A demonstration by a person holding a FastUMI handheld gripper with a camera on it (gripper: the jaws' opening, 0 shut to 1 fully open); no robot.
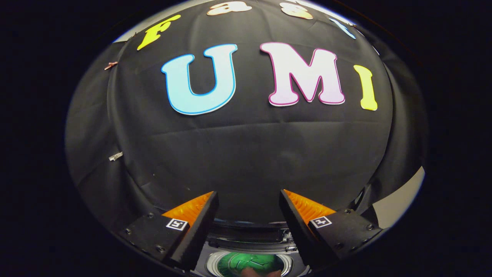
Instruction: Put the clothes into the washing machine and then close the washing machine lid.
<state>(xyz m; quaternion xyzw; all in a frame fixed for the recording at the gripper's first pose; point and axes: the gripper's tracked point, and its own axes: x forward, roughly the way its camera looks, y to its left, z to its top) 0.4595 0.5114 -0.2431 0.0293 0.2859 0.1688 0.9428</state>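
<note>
One washing machine (250, 246) sits low beneath the gripper (249, 200), seen from above through the gap between the two fingers; its top panel shows as a dark band with a pale surround, and within that a round metal-rimmed opening holds a drum (250, 263) that looks green inside, with a small brownish patch at its near edge that is too blurred to name. No lid can be made out clearly, though the opening looks uncovered. Both fingers (192, 227) stand well apart above the washing machine, spread wide with nothing between them, each carrying a small square marker on its outer block. Beyond the washing machine rises the black cloth wall (250, 154), creased across its middle and hanging in folds to either side. Two small clips (115, 156) are pinned to the cloth to the left and above the machine, one pale and one reddish higher up. A strip of pale floor or wall (399, 200) shows to the right of the washing machine, past the cloth's edge
</note>
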